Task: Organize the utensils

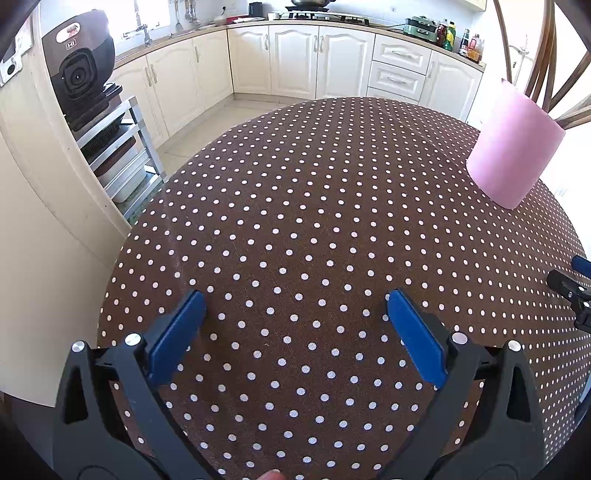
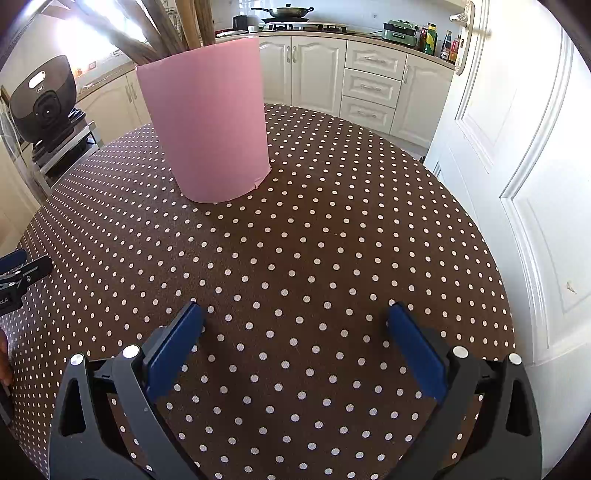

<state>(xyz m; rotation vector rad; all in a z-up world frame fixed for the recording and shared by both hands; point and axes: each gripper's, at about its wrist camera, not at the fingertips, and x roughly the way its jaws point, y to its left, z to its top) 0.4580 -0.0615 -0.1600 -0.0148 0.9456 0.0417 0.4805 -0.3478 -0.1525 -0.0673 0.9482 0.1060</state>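
Both grippers spread, empty; pink holder (image 2: 207, 122) near far table edge (image 2: 461, 206)

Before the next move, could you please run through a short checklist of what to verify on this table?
1. Left tongs open and empty: ok.
2. Right tongs open and empty: ok.
3. Pink holder upright on the polka-dot tablecloth: ok.
4. Wooden utensils already standing in the holder: ok; how many, cannot tell.
5. Loose utensils left on the cloth to collect: none in either view, though the table's near edge is hidden, so cannot tell.
6. Path from the right tongs to the holder free of obstacles: ok.
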